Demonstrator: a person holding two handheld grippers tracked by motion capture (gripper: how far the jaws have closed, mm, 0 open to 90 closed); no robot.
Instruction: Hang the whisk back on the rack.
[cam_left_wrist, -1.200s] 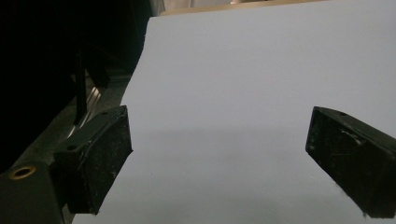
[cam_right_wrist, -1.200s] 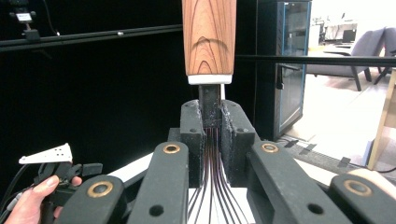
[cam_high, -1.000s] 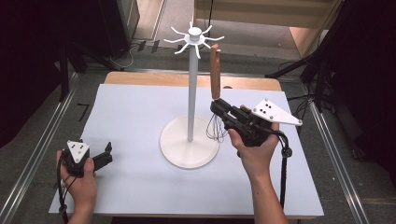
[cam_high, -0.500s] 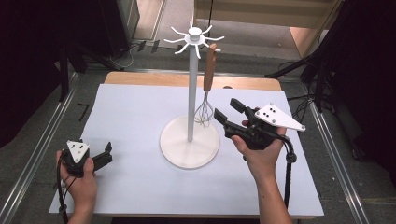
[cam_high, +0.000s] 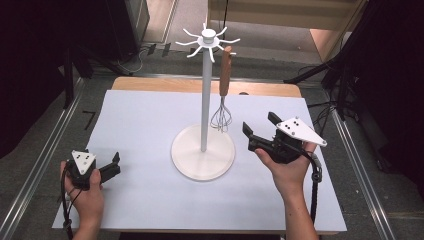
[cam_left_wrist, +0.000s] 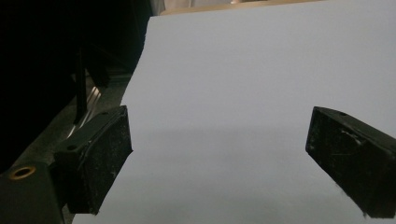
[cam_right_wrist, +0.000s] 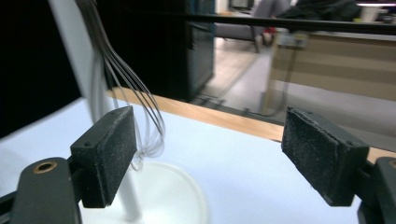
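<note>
Here, a whisk (cam_high: 222, 100) hangs from the white stand (cam_high: 203, 150); right claw (cam_high: 258, 130) beside it has just been opening, empty, left claw (cam_high: 114, 165) apart.

No readable text or labels, as far as visible.

Right tongs (cam_high: 260, 126) opened off whisk (cam_high: 223, 95), drawn back, whisk now hanging from stand (cam_high: 204, 100)
</note>
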